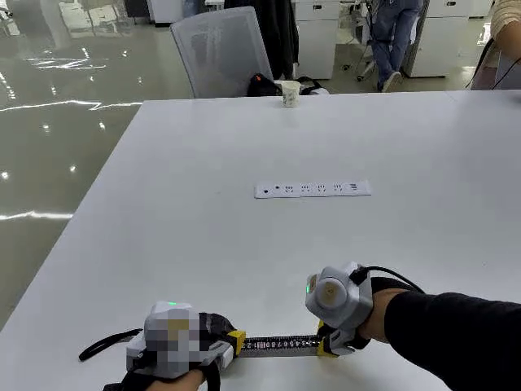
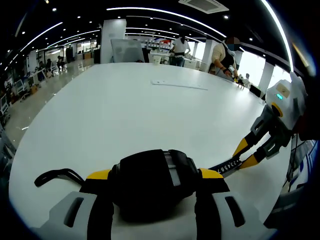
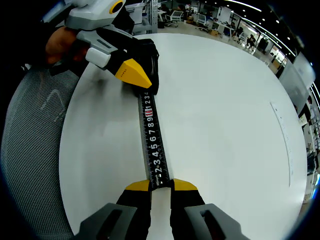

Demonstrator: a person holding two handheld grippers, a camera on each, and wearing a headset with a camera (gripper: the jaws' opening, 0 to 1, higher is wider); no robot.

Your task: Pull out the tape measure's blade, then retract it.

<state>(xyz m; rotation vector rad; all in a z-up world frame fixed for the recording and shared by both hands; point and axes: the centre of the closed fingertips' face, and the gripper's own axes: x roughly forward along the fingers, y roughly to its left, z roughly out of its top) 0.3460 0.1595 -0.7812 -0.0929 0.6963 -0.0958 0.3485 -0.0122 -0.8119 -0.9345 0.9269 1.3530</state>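
Right gripper view: blade partly out, pull step in hand.
My right gripper [image 3: 161, 186] is clamped on the tip of the blade [image 3: 151, 145]. My left gripper [image 2: 155, 176] is closed around the black tape measure case [image 2: 150, 200], near the front edge of the table [image 1: 326, 138]. I judge the pull is at an early stage. Next I should draw the tip rightward and level, then ease it back. Open table lies to the right, and the power strip [image 1: 313, 189] sits well apart ahead.
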